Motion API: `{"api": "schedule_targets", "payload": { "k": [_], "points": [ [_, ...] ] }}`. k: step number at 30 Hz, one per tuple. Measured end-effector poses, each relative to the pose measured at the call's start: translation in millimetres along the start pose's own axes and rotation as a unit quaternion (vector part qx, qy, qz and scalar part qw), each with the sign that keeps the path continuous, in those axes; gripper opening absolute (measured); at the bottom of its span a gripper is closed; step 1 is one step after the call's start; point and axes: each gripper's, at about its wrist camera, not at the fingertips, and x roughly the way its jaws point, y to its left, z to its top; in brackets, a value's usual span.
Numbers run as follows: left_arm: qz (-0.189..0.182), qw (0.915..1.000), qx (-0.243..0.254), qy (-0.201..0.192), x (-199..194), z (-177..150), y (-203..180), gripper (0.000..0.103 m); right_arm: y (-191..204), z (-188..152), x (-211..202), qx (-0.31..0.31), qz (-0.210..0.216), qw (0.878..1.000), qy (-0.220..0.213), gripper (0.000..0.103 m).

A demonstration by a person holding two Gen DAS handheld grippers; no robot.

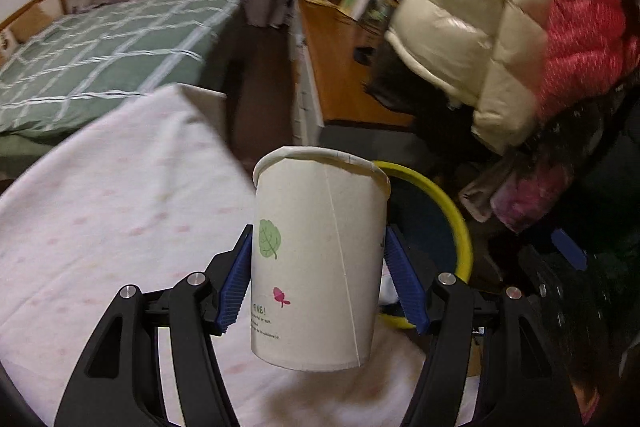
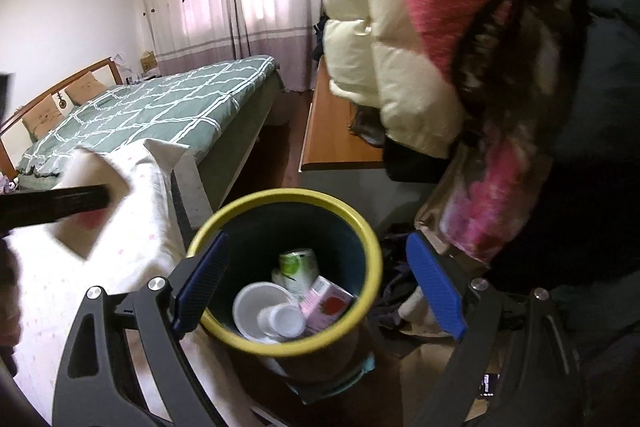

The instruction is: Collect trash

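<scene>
A white paper cup [image 1: 320,259] with a green leaf print sits upright between the blue pads [image 1: 236,287] of my left gripper [image 1: 320,267], which is shut on its sides. It hangs over the white cloth, just left of the yellow-rimmed trash bin [image 1: 456,219]. In the right wrist view the bin [image 2: 280,197] stands below my right gripper [image 2: 318,243], whose fingers are spread wide and hold nothing. Inside the bin lie white plastic cups [image 2: 264,311], a pink carton [image 2: 326,303] and a green-and-white can [image 2: 298,265]. A blurred black bar [image 2: 56,205] and a white shape cross the left edge.
A white cloth with pink dots [image 1: 100,195] covers the surface beside the bin. Behind it are a bed with a green checked cover [image 2: 160,107] and a wooden desk [image 1: 340,67]. A cream and pink padded jacket [image 2: 400,27] hangs close on the right.
</scene>
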Motion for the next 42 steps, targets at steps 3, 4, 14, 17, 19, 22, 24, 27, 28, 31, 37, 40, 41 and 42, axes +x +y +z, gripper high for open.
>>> {"api": "schedule_targets", "payload": {
  "k": [3,4,14,17,19,22,24,27,28,31,37,40,41,42],
  "points": [
    [-0.006,0.9998,0.008,0.015,28,7,-23,0.063,-20,-9,-9,0.013,0.003,1.000,0.002,0.085],
    [-0.010,0.9997,0.009,0.021,38,9,-31,0.063,-27,-11,-12,0.017,0.001,1.000,0.002,0.085],
    [-0.009,0.9978,0.016,0.063,113,17,-83,0.067,-62,-27,-23,0.053,0.012,0.998,0.010,0.085],
    [0.000,0.9974,0.014,0.071,123,16,-86,0.075,-66,-27,-25,0.057,0.012,0.998,0.007,0.085],
    [0.009,0.9972,0.013,0.073,126,13,-87,0.079,-68,-27,-27,0.062,0.013,0.998,0.006,0.085],
    [0.014,0.9976,0.009,0.068,119,9,-83,0.083,-71,-28,-27,0.065,0.014,0.998,0.006,0.085],
    [0.020,0.9980,0.012,0.059,106,7,-81,0.087,-71,-28,-28,0.065,0.016,0.998,0.007,0.085],
    [0.030,0.9988,0.016,0.036,78,0,-75,0.093,-67,-30,-29,0.062,0.021,0.998,0.008,0.085],
    [0.031,0.9990,0.017,0.026,65,-3,-73,0.094,-66,-29,-29,0.061,0.023,0.998,0.009,0.085],
    [0.034,0.9993,0.016,-0.001,25,-18,-63,0.098,-58,-29,-32,0.052,0.031,0.998,0.010,0.086],
    [0.084,0.9937,-0.005,-0.075,-74,-60,-31,0.098,-35,-27,-41,0.027,0.060,0.998,0.006,0.086],
    [0.120,0.9860,-0.030,-0.112,-127,-91,-9,0.098,-18,-27,-49,0.008,0.080,0.997,0.001,0.086],
    [0.133,0.9830,-0.041,-0.120,-145,-104,-1,0.098,-13,-26,-52,0.003,0.086,0.996,0.000,0.086],
    [0.142,0.9809,-0.049,-0.124,-157,-113,4,0.098,-7,-26,-56,-0.005,0.095,0.995,-0.002,0.086]
  ]
}}
